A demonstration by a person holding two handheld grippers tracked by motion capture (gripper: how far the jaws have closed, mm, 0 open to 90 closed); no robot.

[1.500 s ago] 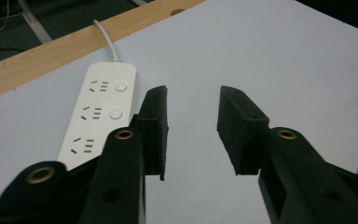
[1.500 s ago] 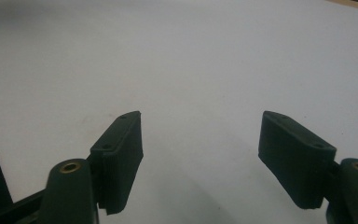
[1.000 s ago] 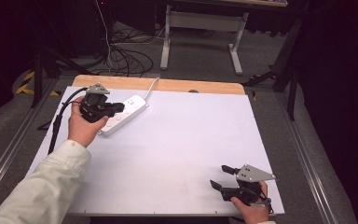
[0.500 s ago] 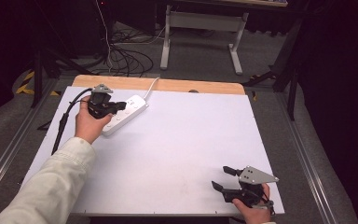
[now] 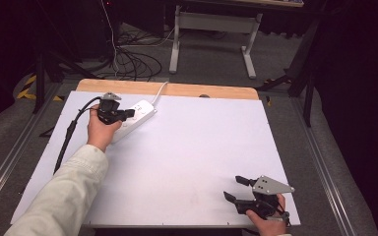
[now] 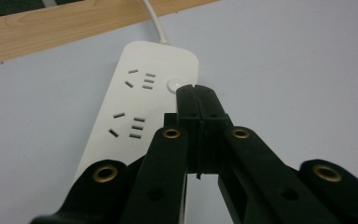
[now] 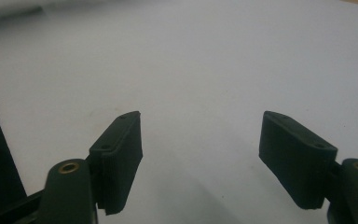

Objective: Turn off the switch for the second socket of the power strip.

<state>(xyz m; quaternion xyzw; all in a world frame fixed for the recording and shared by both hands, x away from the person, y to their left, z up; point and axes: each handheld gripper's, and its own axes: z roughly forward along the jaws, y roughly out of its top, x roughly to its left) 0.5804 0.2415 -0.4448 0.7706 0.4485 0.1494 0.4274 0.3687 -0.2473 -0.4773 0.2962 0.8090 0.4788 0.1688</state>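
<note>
1. Power strip (image 6: 142, 109), white, lies at the far left of the table, directly under the left gripper (image 6: 196, 88), whose two jaws are pressed flat together with nothing between them.
2. In the left gripper view the joined jaw tips sit at the strip's round button (image 6: 174, 84), at the cord end of the strip; whether they touch the button I cannot tell.
3. Two sets of socket slots show on the strip's top face, just beside the jaws on the side away from the button.
4. From the high view the left gripper (image 5: 123, 114) is held in the person's left hand (image 5: 101, 130), with a pale sleeve (image 5: 61, 196) running back toward the near edge and a black cable (image 5: 71, 130) trailing off the gripper across the table.
5. A white cord (image 5: 158, 91) leaves the strip's far end and crosses the wooden edge (image 5: 216, 91) of the table.
6. The right gripper (image 5: 236, 189) rests near the front right corner, well apart from the strip, held by the right hand (image 5: 266, 223).
7. Its jaws stand wide apart and empty over the bare white tabletop (image 7: 191, 70), as the right gripper view shows.
8. Beyond the table, cables (image 5: 128, 59) lie on the grey floor beside a white desk frame (image 5: 216, 34).
</note>
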